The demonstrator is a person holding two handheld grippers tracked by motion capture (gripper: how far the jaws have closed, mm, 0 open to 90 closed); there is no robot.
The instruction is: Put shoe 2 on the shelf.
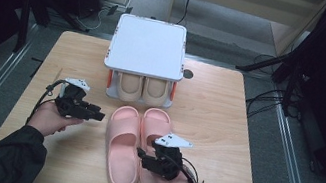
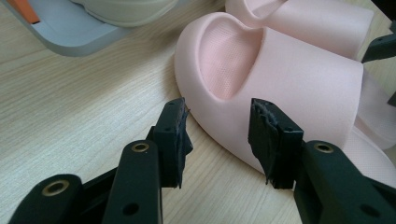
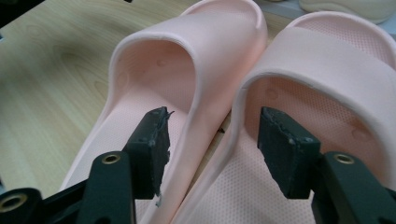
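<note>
I held my right gripper [image 1: 148,156] over the heel end of the pair of pink slippers [image 1: 137,143], which lay side by side near the front middle of the wooden table [image 1: 218,111], toes toward the white shoe rack [image 1: 147,48]. In the right gripper view its jaws stood well apart, one inside the left slipper [image 3: 154,107] and the other inside the right slipper [image 3: 336,93], so that the two inner walls that touch each other ran up between them; the jaws gripped nothing. My left gripper [image 1: 98,113] hovered just beside the left slipper's outer edge, near its toe. In the left gripper view its jaws were also wide open and empty, with the slipper's rim close to one jaw. A beige pair [image 1: 142,89] sat on the rack's lower shelf, under its white top.
</note>
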